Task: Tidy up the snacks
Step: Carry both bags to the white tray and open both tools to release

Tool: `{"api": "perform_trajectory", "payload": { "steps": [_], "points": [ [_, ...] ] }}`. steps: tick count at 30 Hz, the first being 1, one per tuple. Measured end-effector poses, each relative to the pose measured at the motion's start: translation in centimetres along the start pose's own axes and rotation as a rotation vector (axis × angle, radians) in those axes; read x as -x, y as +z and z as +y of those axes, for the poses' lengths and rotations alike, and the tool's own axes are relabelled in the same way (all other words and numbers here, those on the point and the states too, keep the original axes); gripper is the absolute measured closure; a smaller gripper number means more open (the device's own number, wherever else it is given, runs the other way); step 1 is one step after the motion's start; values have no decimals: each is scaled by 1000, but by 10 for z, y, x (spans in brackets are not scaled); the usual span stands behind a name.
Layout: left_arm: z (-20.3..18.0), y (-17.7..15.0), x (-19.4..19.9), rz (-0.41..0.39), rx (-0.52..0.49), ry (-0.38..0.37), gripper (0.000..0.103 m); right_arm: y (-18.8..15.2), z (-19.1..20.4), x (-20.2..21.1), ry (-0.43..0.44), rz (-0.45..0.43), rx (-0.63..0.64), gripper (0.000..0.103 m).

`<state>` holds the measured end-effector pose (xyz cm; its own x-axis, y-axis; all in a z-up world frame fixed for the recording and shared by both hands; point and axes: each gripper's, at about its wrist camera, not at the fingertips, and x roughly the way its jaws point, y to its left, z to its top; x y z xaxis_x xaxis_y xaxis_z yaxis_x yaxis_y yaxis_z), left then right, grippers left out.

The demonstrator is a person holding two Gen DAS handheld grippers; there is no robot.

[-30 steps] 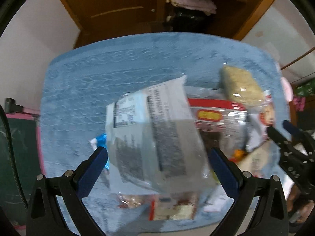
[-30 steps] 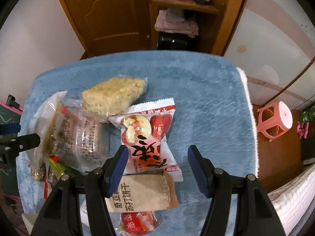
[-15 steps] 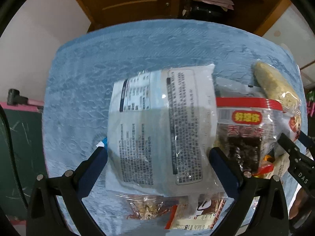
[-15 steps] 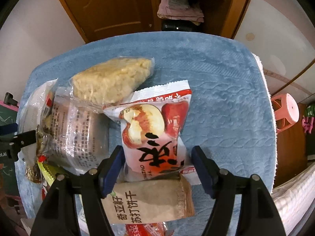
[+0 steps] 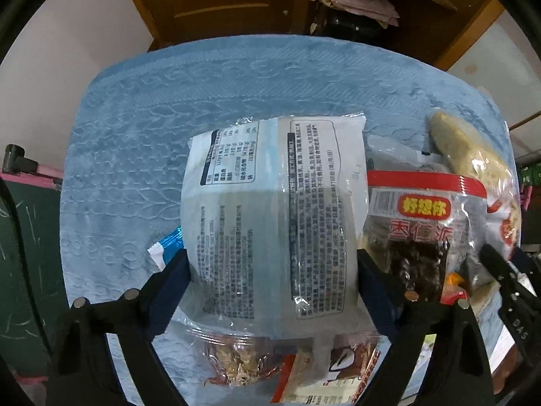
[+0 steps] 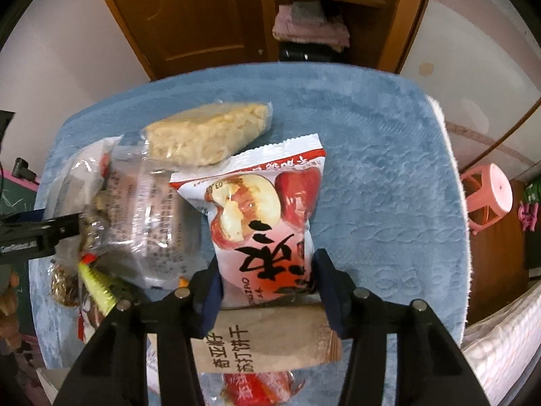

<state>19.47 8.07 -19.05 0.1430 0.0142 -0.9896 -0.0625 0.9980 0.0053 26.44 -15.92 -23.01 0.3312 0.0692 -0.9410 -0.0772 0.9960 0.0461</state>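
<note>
A white snack packet (image 5: 270, 186) with printed text lies face down on the blue blanket (image 5: 169, 101). My left gripper (image 5: 273, 270) points straight down over it; its jaws are closing and the pads meet the packet's two sides. In the right wrist view a red-and-white date packet (image 6: 263, 209) lies on top of a brown cracker packet (image 6: 267, 341). My right gripper (image 6: 268, 280) has its jaws closing, and they pinch the red packet's lower end.
A pale puffed-rice bar (image 6: 206, 138) and a clear packet of dark pieces (image 5: 416, 237) lie between the two grippers. More packets (image 5: 236, 365) are under the white one, and a blue-white wrapper (image 5: 165, 247) is at its left. A pink stool (image 6: 490, 199) stands off the right edge.
The left gripper came down around the white packet and its fingers narrowed onto its sides. The right gripper's fingers opened wider, then closed in on the red packet.
</note>
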Motion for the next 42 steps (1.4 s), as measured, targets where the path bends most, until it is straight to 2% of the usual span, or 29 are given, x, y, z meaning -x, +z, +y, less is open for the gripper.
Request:
{"api": "perform_trajectory", "payload": {
  "steps": [4,5,11,15,20,24,26,30,35,40,42],
  "points": [
    [5,-11,14,-55,3,30,15,-6,1,25,-12,-81,20,54],
    [1,-14,21,-72,1,27,42,-8,1,32,-16,-103,21,54],
    [5,-29,72,-124,30,-48,42,-15,-4,84,-3,-217,-14,54],
    [9,-58,125,-227,-16,-63,42,-21,-7,126,35,-279,-25,54],
    [3,-108,200,-322,-73,-101,42,-53,-4,185,77,-325,-13,54],
    [-3,-161,245,-387,-139,-130,42,-88,5,223,98,-312,-20,53],
    [-7,-189,259,-391,-169,-153,42,-109,11,238,116,-291,-21,53],
    [-15,-233,254,-341,-214,-165,42,-153,20,252,165,-237,-31,53],
    [-35,-273,223,-274,-276,-124,42,-204,35,243,147,-169,-9,52],
    [-47,-278,180,-182,-277,-99,39,-239,46,224,110,-88,6,51],
    [-50,-277,167,-151,-267,-102,30,-247,48,216,99,-58,30,46]
  ]
}}
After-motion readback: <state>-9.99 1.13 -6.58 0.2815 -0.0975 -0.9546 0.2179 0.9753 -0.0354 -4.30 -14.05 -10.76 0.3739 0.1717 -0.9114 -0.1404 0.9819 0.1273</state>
